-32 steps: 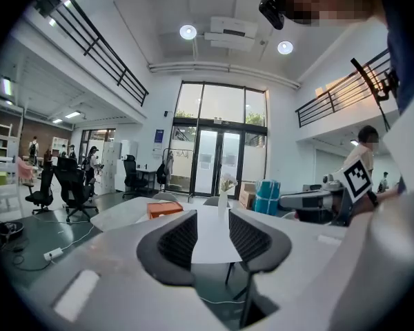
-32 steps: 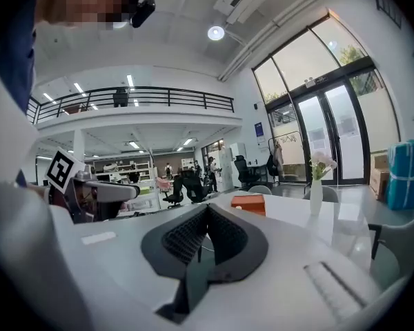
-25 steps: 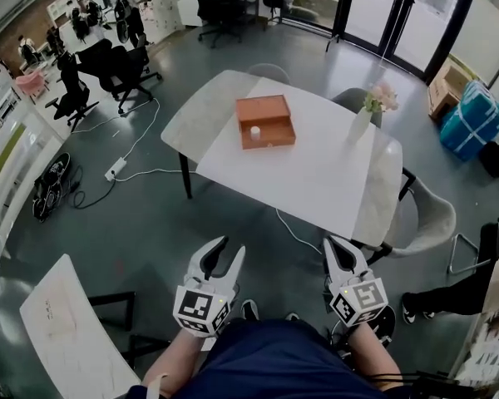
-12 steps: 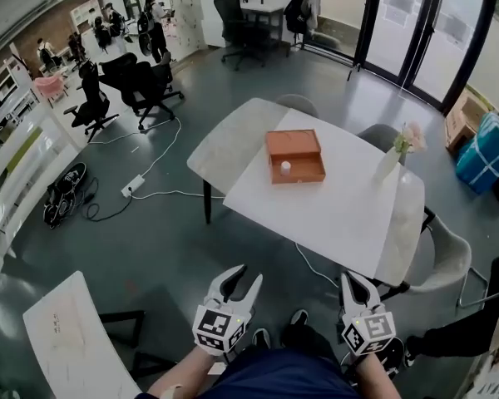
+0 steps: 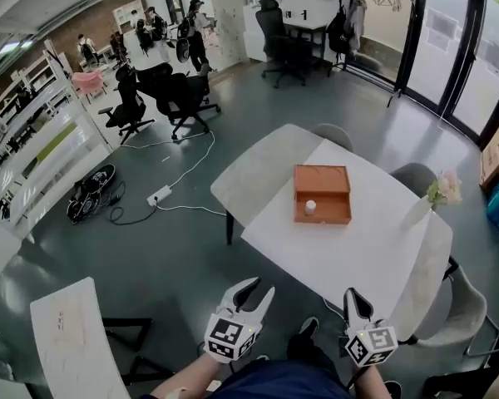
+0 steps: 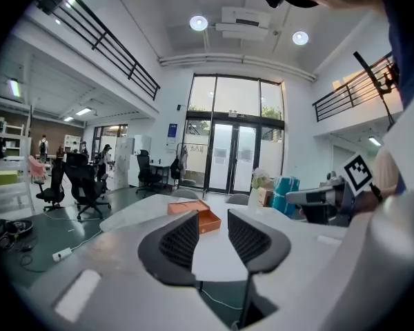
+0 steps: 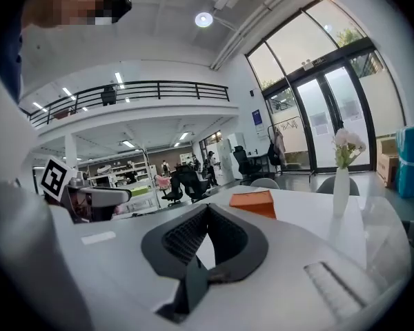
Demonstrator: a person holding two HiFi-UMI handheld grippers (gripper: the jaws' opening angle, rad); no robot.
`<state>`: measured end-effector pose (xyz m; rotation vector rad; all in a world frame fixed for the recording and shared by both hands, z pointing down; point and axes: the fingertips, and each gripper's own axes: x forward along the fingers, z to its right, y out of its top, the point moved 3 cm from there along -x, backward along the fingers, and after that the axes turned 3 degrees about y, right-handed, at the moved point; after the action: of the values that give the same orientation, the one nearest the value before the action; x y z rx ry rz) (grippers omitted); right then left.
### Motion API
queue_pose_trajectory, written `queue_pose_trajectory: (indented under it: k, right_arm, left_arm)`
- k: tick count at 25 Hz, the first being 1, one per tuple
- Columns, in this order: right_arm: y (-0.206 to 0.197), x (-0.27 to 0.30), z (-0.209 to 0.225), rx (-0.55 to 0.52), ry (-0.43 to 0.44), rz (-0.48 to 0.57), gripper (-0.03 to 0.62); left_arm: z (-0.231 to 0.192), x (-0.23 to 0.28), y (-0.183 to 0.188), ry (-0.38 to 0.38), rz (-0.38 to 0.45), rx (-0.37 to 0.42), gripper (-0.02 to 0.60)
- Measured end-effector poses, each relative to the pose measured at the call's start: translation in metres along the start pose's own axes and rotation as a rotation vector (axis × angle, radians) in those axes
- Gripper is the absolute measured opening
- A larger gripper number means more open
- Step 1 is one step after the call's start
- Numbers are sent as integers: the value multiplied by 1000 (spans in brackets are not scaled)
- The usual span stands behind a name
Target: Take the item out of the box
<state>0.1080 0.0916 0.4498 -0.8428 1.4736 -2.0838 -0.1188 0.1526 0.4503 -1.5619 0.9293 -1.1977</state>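
An open orange box [image 5: 322, 194] stands on the white table [image 5: 349, 256], with a small white item [image 5: 310, 207] inside it near the front wall. Both grippers hang well short of the table, close to the person's body. My left gripper [image 5: 258, 288] is open with nothing between its jaws. Its own view shows the box [image 6: 196, 213] far off through the gap of the left gripper [image 6: 212, 219]. My right gripper [image 5: 353, 294] is shut and empty. In its own view the right gripper [image 7: 208, 208] has its tips together, and the box [image 7: 254, 203] lies beyond.
A white vase with pink flowers [image 5: 432, 198] stands at the table's right edge. Grey chairs [image 5: 331, 135] are tucked around the table. A second white table [image 5: 66, 339] is at lower left. Black office chairs [image 5: 183, 98] and floor cables [image 5: 162, 196] lie to the left.
In the head view the table and box have slid right and down, and both grippers sit lower in frame. The jaws look the same.
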Motion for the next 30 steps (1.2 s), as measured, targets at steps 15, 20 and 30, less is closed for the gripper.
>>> queue_pose_trajectory:
  k: [15, 20, 30]
  right_arm:
    - [56, 86, 129, 59, 37, 31, 2]
    - [55, 105, 147, 63, -5, 17, 2]
    - [62, 140, 167, 84, -160, 53, 2]
  left_arm:
    - [-15, 139, 65, 66, 61, 36, 2]
    - [-37, 177, 64, 37, 50, 43, 2]
    - [-93, 266, 60, -89, -27, 139, 18]
